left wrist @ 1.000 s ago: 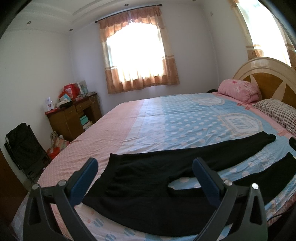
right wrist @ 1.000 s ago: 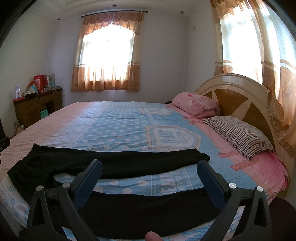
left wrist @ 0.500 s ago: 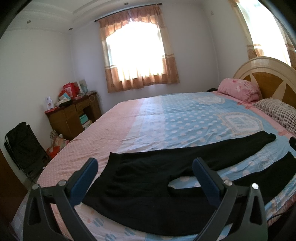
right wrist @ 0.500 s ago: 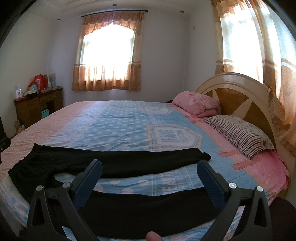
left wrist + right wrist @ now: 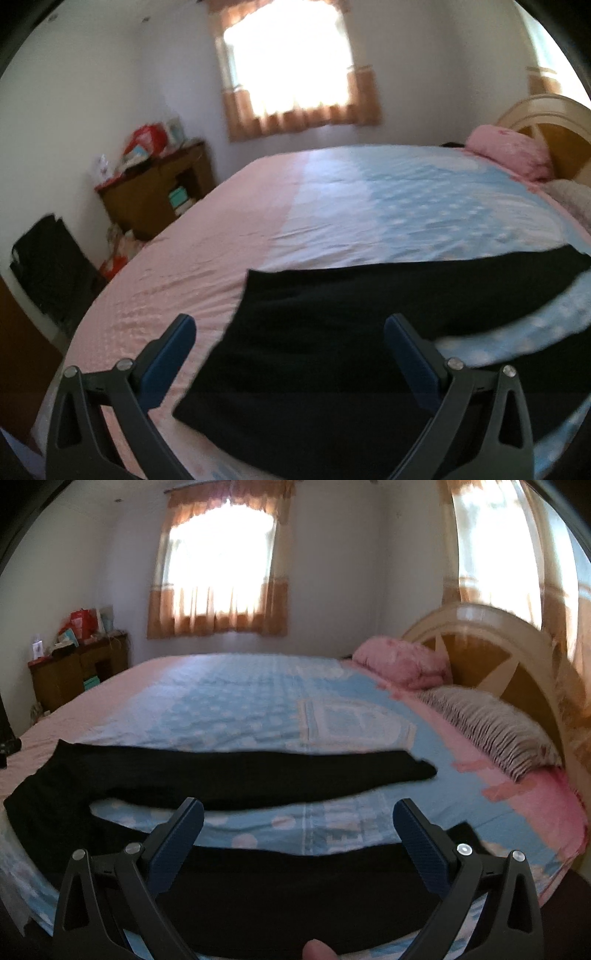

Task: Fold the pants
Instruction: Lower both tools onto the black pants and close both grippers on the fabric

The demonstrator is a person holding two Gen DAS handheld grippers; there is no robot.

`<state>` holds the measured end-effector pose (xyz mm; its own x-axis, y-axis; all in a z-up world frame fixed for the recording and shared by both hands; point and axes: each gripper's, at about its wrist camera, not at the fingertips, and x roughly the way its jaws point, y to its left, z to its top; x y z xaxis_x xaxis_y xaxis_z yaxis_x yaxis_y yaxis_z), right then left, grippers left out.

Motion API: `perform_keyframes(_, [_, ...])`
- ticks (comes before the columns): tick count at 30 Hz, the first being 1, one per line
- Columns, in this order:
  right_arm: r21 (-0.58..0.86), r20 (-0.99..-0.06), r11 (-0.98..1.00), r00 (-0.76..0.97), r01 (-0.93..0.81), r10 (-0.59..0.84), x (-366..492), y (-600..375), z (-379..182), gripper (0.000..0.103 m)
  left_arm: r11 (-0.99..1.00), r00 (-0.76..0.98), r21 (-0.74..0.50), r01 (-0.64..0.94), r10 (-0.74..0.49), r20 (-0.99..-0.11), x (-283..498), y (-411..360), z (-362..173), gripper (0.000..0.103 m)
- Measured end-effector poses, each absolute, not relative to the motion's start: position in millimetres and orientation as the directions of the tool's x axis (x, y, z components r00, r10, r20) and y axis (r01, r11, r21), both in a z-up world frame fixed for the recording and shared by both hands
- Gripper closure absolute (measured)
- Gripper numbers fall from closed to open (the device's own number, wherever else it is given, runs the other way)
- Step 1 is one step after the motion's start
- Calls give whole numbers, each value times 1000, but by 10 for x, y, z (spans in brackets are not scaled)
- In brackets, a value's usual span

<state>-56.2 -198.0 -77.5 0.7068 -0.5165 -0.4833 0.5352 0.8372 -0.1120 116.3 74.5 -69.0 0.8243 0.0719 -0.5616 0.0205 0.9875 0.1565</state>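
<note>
Black pants [image 5: 332,332] lie flat on the bed with the legs spread apart, waist to the left. My left gripper [image 5: 290,354] is open and empty, over the waist end near the bed's front edge. In the right wrist view the far leg [image 5: 258,775] runs across the bed and the near leg [image 5: 295,878] lies along the front edge. My right gripper [image 5: 298,836] is open and empty, just above the near leg.
The bed [image 5: 369,206] has a pink and blue dotted sheet. A pink pillow [image 5: 402,661] and a striped pillow [image 5: 491,727] lie by the wooden headboard [image 5: 509,657]. A wooden cabinet [image 5: 155,192] and a black bag [image 5: 48,266] stand left of the bed.
Both grippers have moved forward and down toward the pants; the pants fill more of each view and the frames are blurred by motion. Both jaws stay open.
</note>
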Motion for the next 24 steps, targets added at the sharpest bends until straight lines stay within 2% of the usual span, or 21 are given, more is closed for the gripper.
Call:
perform_keyframes(4, [-99, -523, 831, 682, 547, -511, -450, -2206, -892, 1, 984, 775, 178, -18, 126, -619, 1727, 1069, -908, 0])
perform_keyframes(9, [-141, -550, 832, 657, 536, -516, -250, -2525, -907, 1, 988, 750, 153, -15, 112, -651, 2187, 1267, -1052, 3])
perform_keyframes(12, [-204, -554, 824, 632, 528, -542, -67, -2781, -918, 3, 986, 713, 164, -7, 120, -691, 2504, 1292, -1235, 13])
perform_keyframes(14, [-221, -572, 826, 617, 519, -541, 61, -2944, -940, 11, 987, 681, 162, 2, 117, -723, 2664, 1278, -1352, 23])
perform_keyframes(16, [-197, -603, 837, 611, 510, -514, 171, -3119, -981, 23, 989, 658, 150, 10, 107, -745, 2778, 1269, -1445, 26])
perform_keyframes(24, [-153, -662, 839, 576, 522, -479, 423, -3541, -1176, 26, 991, 595, 127, 37, 80, -800, 3061, 1272, -1639, 44])
